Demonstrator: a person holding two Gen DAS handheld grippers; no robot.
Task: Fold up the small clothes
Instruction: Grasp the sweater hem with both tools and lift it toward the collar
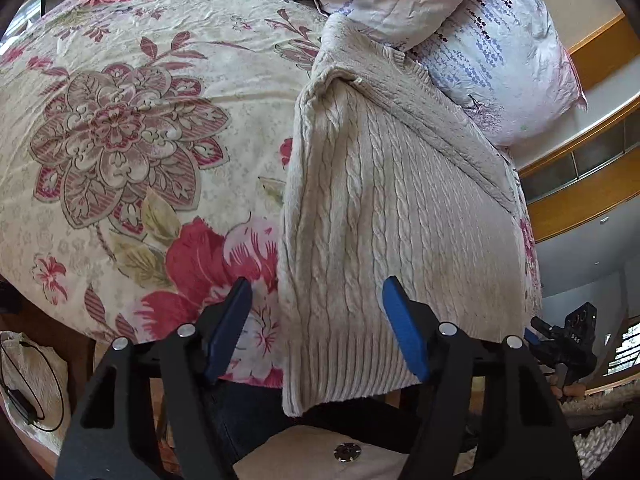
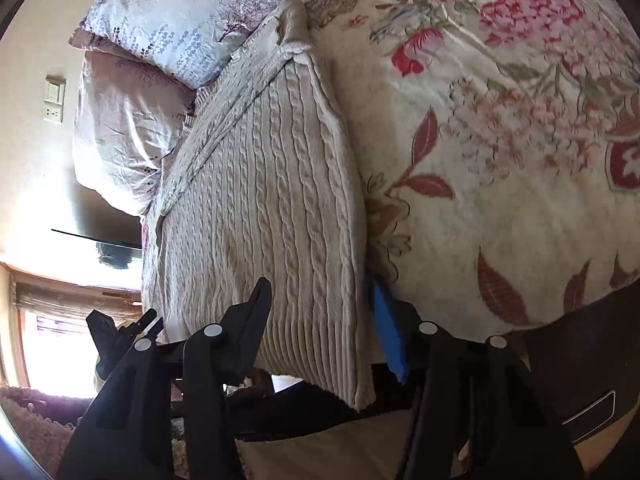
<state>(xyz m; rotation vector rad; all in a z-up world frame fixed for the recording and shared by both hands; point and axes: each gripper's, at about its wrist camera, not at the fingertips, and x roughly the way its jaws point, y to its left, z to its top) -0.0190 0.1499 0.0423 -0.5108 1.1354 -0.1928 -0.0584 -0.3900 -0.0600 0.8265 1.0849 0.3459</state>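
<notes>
- One cream cable-knit sweater (image 1: 384, 208) lies on the floral bedspread (image 1: 120, 128), folded into a long narrow strip that runs from the near edge of the bed toward the pillows (image 1: 480, 52) at the far end.
- Its ribbed hem (image 1: 352, 368) hangs a little over the near edge of the bed.
- A sleeve or side panel is folded diagonally across the far right part of the sweater in the left wrist view.
- Left gripper (image 1: 318, 328): jaws spread wide apart, holding nothing. Its left finger sits over the bedspread just left of the sweater, and its right finger sits over the ribbed hem.
- Right gripper (image 2: 320, 328): jaws also spread wide, gripping nothing. Its left finger lies over the sweater's (image 2: 264, 200) hem (image 2: 312, 352), while its blue-padded right finger sits at the sweater's right edge, partly hidden behind the knit.
- In the left wrist view the other gripper shows at the near right, beyond the sweater's right side.
- Pale patterned pillows (image 2: 160, 40) touch the far end of the sweater.
- A wall switch plate (image 2: 54, 98) shows at the far left in the right wrist view.
</notes>
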